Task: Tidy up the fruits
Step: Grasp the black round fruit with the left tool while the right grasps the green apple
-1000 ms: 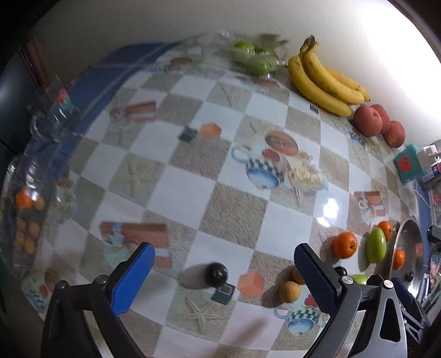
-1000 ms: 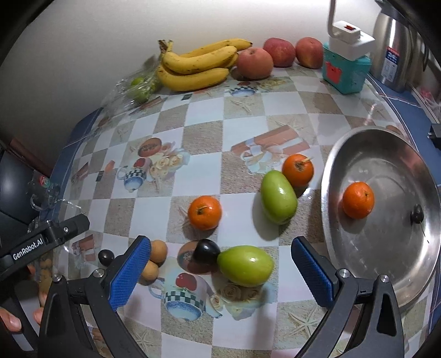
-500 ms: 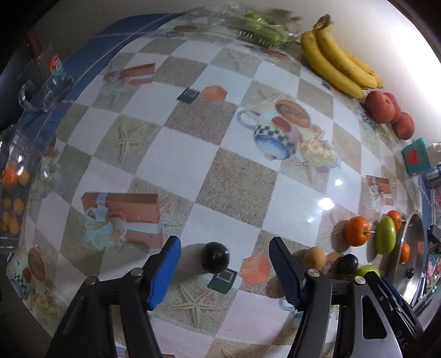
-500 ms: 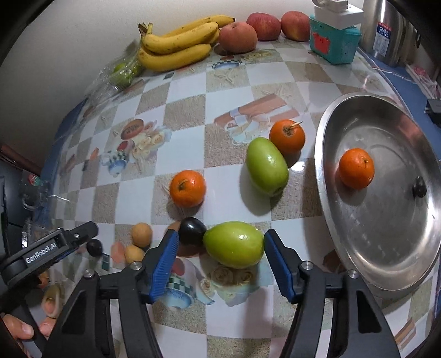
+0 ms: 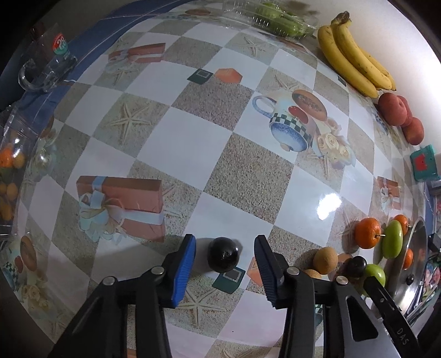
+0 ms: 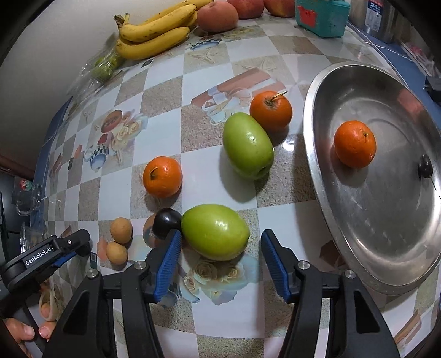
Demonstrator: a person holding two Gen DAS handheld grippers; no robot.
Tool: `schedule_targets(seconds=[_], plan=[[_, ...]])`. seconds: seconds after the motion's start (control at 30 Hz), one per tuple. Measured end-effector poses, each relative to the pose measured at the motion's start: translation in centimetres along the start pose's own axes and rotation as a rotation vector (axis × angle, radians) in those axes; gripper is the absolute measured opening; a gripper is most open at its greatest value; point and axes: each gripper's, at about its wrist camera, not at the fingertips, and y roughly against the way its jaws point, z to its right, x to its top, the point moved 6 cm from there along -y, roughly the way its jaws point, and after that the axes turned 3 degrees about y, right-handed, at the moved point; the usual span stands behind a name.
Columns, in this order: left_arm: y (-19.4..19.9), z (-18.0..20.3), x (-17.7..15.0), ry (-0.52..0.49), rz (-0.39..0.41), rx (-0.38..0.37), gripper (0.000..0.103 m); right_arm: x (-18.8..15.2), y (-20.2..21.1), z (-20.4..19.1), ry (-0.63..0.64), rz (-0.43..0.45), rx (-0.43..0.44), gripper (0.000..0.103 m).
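In the left wrist view a small dark round fruit (image 5: 223, 254) lies on the patterned tablecloth between my left gripper's (image 5: 224, 242) blue pads. The jaws are closing, with a gap showing on each side of the fruit. In the right wrist view a green oval fruit (image 6: 215, 232) lies between my right gripper's (image 6: 222, 239) pads. Those jaws are closing too; the left pad is right at the fruit and the right pad stands clear of it. A second dark fruit (image 6: 166, 221) touches the green one on its left.
A steel pan (image 6: 386, 220) at the right holds an orange (image 6: 355, 143). Two oranges (image 6: 162, 176), another green fruit (image 6: 248, 146) and two tan fruits (image 6: 121, 225) lie nearby. Bananas (image 6: 157, 30), apples (image 6: 217, 16) and a teal box (image 6: 321, 16) line the wall. A glass mug (image 5: 46, 71) stands far left.
Both grippers have come down toward the table and their jaws have narrowed, the left around the dark fruit and the right around the green fruit.
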Motion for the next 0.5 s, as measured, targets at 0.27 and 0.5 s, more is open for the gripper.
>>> schedule_targets(seconds=[0.27,0.5], plan=[[-0.09,-0.07,0.10,0.012,0.001,0.002,0.030,-0.12,-0.22,-0.26,-0.005,-0.007,0.034,0.053],[-0.42,-0.66,0.21,0.028,0.002,-0.013,0.024,-0.02,-0.17,-0.36,-0.021,-0.002,0.053,0.050]])
